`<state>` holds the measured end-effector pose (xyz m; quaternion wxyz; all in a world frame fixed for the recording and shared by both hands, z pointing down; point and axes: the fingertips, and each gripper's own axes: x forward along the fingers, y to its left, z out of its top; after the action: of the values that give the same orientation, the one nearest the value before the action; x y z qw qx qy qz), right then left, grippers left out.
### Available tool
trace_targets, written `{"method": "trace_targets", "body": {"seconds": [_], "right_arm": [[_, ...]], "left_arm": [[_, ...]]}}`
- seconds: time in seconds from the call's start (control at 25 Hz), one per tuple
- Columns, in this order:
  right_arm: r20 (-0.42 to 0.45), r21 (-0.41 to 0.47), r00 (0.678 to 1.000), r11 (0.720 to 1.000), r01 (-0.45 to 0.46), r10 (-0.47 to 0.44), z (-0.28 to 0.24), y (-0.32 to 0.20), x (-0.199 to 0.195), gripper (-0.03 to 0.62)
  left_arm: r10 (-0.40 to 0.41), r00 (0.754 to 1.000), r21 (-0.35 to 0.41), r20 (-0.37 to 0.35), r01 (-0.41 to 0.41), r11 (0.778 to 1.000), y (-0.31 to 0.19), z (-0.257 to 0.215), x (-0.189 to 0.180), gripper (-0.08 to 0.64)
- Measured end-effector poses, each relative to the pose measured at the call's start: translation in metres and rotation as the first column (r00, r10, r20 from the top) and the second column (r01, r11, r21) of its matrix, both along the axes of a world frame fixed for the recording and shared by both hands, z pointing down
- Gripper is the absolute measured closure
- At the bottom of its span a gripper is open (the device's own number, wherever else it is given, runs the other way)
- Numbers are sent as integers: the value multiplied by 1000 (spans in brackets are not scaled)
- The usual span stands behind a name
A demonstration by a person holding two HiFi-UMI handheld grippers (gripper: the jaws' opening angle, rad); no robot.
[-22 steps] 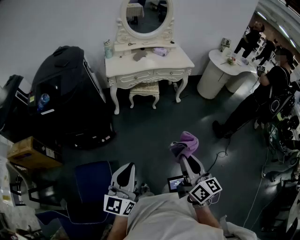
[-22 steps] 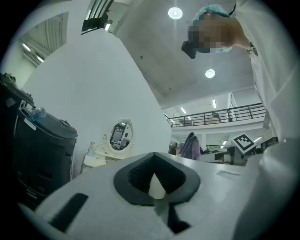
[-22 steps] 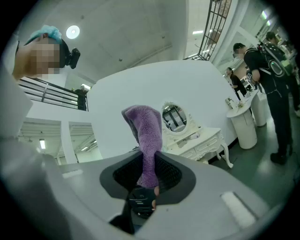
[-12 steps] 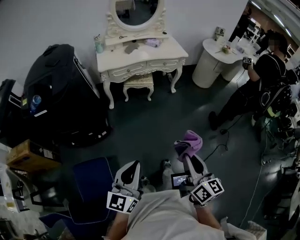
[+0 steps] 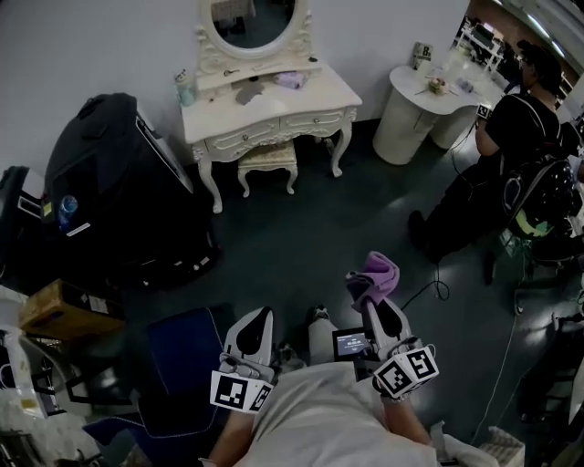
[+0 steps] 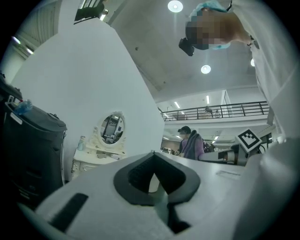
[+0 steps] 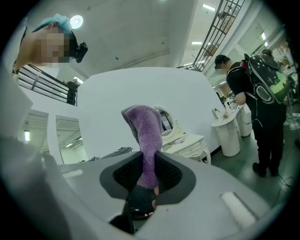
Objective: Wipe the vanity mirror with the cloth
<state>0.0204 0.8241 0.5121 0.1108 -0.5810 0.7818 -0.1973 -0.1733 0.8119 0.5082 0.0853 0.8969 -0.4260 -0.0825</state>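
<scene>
The oval vanity mirror (image 5: pixel 252 20) stands on a white dressing table (image 5: pixel 274 102) against the far wall, several steps away across the floor. My right gripper (image 5: pixel 374 299) is shut on a purple cloth (image 5: pixel 374 272), which sticks up out of its jaws. In the right gripper view the cloth (image 7: pixel 145 136) half hides the mirror (image 7: pixel 166 120). My left gripper (image 5: pixel 262 316) is held low beside it, shut and with nothing in it. The left gripper view also has the mirror (image 6: pixel 111 129) far off, beyond the gripper (image 6: pixel 152 153).
A padded stool (image 5: pixel 266 157) is tucked under the dressing table. A big black machine (image 5: pixel 119 178) stands left of it, a round white table (image 5: pixel 415 114) to its right. A person in black (image 5: pixel 511 155) stands at the right. A blue chair (image 5: pixel 178 351) is near my left side.
The head view has drifted, so the dressing table now sits further left and higher. A shoe has come forward between the grippers. Both grippers keep their state and place.
</scene>
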Motion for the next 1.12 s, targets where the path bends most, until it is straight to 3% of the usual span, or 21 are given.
{"method": "trace_targets", "body": {"seconds": [0.24, 0.52, 1.12], "right_arm": [[4, 53, 998, 997, 60, -60, -7, -39, -5, 508], [-17, 68, 993, 991, 119, -119, -6, -104, 16, 508], [-11, 81, 953, 949, 304, -304, -2, -230, 105, 506]], "left_arm": [[-34, 999, -5, 32, 34, 999, -25, 5, 9, 561], [-65, 996, 10, 69, 64, 998, -82, -2, 37, 561], [-184, 978, -7, 93, 186, 983, -186, 0, 154, 561]]}}
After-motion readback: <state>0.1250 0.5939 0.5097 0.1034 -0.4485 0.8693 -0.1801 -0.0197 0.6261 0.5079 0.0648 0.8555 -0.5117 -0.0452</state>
